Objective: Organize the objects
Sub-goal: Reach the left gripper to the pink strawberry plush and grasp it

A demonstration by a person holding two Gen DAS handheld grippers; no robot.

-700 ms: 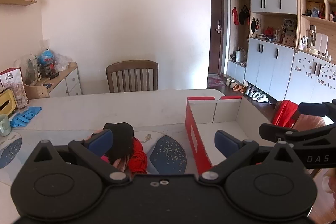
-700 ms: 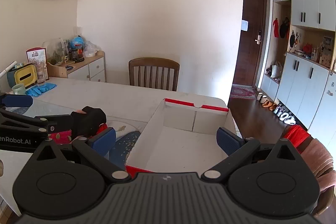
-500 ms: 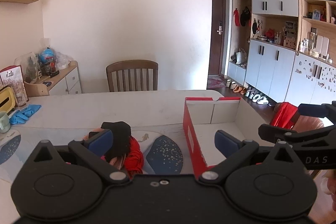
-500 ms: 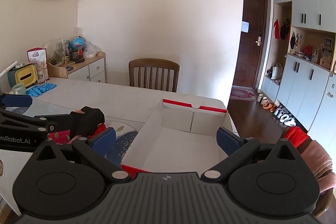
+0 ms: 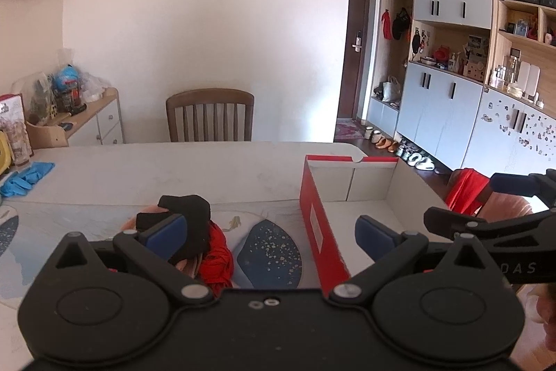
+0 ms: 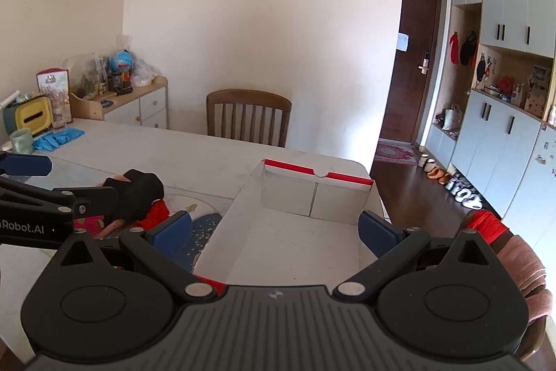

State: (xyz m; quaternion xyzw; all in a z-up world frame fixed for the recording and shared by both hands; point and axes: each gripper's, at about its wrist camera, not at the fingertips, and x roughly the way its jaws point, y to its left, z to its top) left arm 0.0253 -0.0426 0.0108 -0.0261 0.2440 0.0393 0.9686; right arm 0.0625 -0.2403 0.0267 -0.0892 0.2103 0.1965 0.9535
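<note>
Left wrist view: left hand-held gripper spread fully wide, nothing between the blue pads, hovering above the tabletop and angled down. Pile of small clothes lies on a blue-patterned mat just left of the open box; black sock-like piece on top, red cloth and something pinkish under it. Left pad sits in front of the black piece in the picture, contact cannot be told. Box is red cardboard outside, white inside, nothing in it as far as seen, straight stiff walls. The other gripper's black arm shows at the right edge. Right wrist view: right hand-held gripper also wide open and holding nothing, aimed over the box interior. Pile sits to the left of the box's wall, partly hidden behind the left gripper's arm. Likely handling: the clothes are light, soft, floppy knit fabric, will sag and drape, not fragile, not slippery; best pinched at a bunched fold on the top black piece so one item lifts clear rather than dragging the heap. Box is light and could slide if nudged. Wooden slat chair beyond, blue gloves far left on the matte pale tabletop.
</note>
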